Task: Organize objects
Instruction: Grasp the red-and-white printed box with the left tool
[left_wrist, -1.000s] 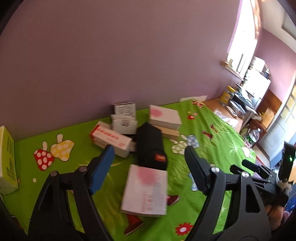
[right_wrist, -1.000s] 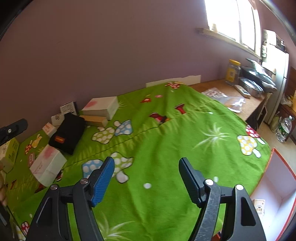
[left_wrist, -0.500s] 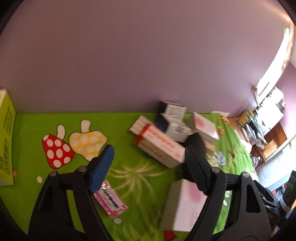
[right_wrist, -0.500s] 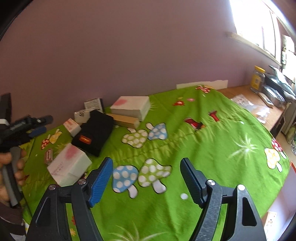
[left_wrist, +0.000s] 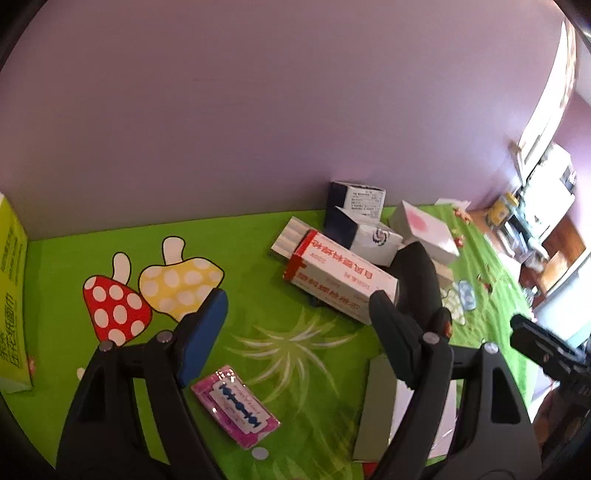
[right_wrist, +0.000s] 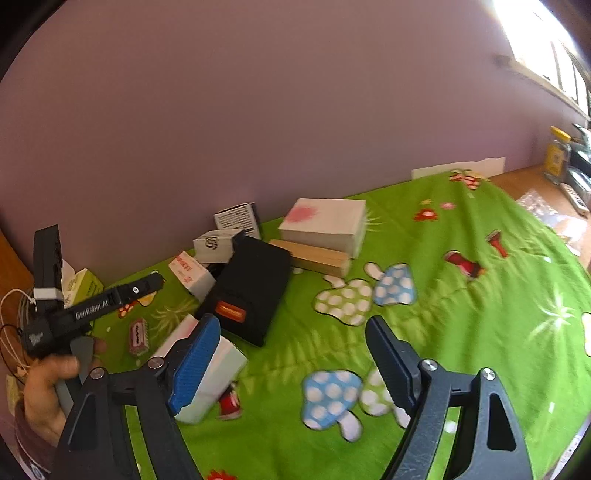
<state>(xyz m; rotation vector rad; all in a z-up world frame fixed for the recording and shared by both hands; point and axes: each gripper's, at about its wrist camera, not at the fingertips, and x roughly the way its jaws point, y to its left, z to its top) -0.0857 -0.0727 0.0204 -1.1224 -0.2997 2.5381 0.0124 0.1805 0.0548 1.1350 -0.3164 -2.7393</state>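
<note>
My left gripper (left_wrist: 295, 332) is open and empty above the green cloth (left_wrist: 258, 266). A pink razor-blade packet (left_wrist: 235, 405) lies just below its fingers. Beyond it lie a long red-and-white box (left_wrist: 341, 282), a dark blue-and-white box (left_wrist: 365, 236), a black pouch (left_wrist: 419, 288) and a white box with a pink mark (left_wrist: 424, 232). My right gripper (right_wrist: 291, 358) is open and empty; a white box (right_wrist: 207, 373) lies by its left finger. The black pouch (right_wrist: 251, 288) and a wooden block (right_wrist: 317, 258) lie further back.
A yellow-green carton (left_wrist: 13, 295) stands at the left edge of the cloth. The purple wall (left_wrist: 258, 110) runs close behind the boxes. A wooden counter with a jar (right_wrist: 557, 158) is at the far right. The hand holding the left gripper (right_wrist: 48, 384) shows at lower left.
The left gripper has swung left and dropped lower, bringing the pink packet between its fingers' line. The right gripper has turned left toward the boxes and moved closer to the white box.
</note>
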